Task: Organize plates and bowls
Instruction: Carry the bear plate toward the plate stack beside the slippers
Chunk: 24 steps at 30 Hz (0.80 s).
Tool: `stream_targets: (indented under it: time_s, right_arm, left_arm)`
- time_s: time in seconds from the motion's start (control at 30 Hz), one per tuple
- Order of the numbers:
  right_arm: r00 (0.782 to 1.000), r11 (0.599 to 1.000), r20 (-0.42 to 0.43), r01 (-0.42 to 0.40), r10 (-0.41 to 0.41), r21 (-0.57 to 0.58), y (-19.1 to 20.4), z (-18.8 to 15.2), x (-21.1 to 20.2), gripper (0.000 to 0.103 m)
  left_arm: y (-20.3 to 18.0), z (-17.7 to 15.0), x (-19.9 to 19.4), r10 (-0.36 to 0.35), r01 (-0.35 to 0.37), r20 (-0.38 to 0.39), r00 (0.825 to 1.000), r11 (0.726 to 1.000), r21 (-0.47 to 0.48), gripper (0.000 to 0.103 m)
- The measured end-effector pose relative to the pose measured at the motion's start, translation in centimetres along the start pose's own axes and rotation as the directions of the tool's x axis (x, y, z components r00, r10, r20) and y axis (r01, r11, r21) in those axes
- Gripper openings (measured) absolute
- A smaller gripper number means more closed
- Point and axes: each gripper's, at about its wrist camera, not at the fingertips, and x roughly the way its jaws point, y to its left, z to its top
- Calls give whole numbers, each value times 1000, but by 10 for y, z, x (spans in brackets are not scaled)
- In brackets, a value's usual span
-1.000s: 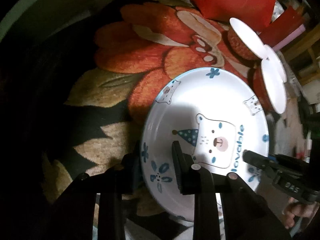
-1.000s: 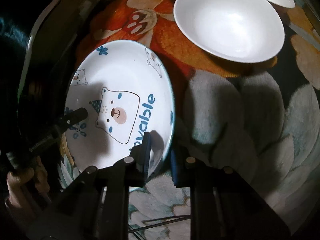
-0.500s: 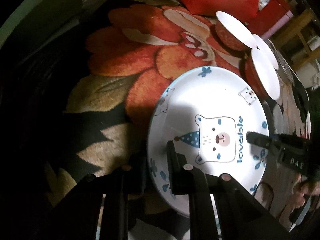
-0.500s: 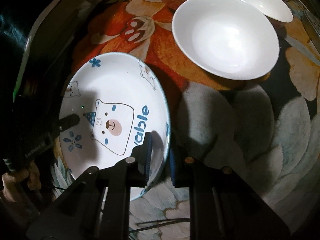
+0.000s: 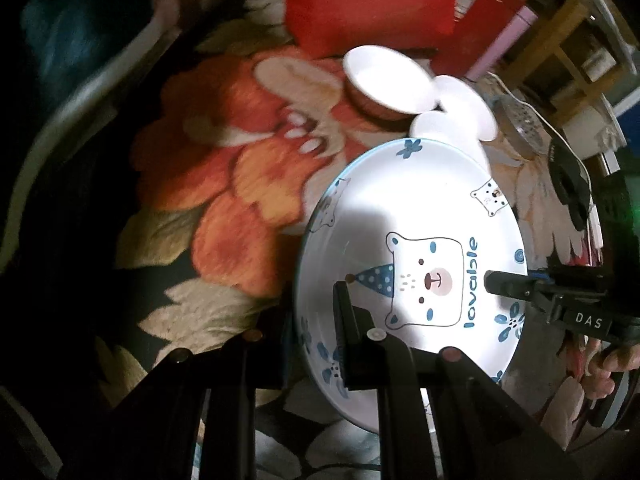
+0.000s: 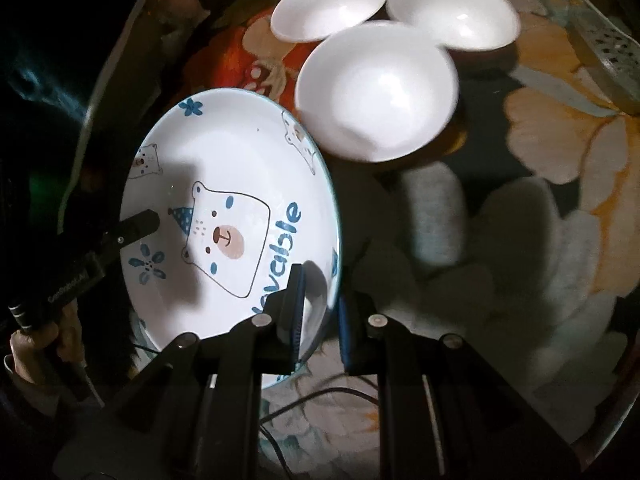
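Observation:
A white bear-print plate (image 5: 416, 240) (image 6: 232, 208) with blue flowers and the word "lovable" is held tilted above the floral tablecloth. My left gripper (image 5: 316, 320) is shut on its near rim. My right gripper (image 6: 320, 304) is shut on the opposite rim and shows in the left wrist view (image 5: 504, 284). The left gripper shows in the right wrist view (image 6: 136, 226). Three white bowls with red-brown outsides stand beyond the plate: a large one (image 6: 376, 92) and two smaller ones (image 6: 328, 4) (image 6: 452, 12).
A red box (image 5: 368, 0) and a red and pink package (image 5: 488, 28) stand at the table's far edge. A metal grater (image 6: 600, 52) lies at the right. A cable (image 6: 320, 396) runs under the plate. Wooden furniture (image 5: 568, 40) stands beyond the table.
Both grippers have lifted the bear plate and carried it toward the white bowls, which now sit closer to its far rim. The plate is more tilted.

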Motion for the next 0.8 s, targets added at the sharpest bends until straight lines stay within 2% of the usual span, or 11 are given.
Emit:
stream_targets:
  time_s: [0.17,0.33,0.57,0.8]
  right_arm:
    - [1000,1000,10,-2,2,5,-16,-3,-35,15]
    - [999,999,38,-2,0,41,-37,-21,-68,15]
    - [998,991,59,14,-22,134,-88,-56,-97,15]
    - [994,979,101,8,-30,203,-133,-76,-124,15]
  left_arm:
    - [-34,16,-17,-1,0,11,1000,999,49,16]
    - [-75,23,-20,-16,15,5,1000,994,104,16]
    - [-138,25,-8,-38,41,-19,999,983,178,16]
    - [-194,19,6,-62,71,-46,997,967,245,16]
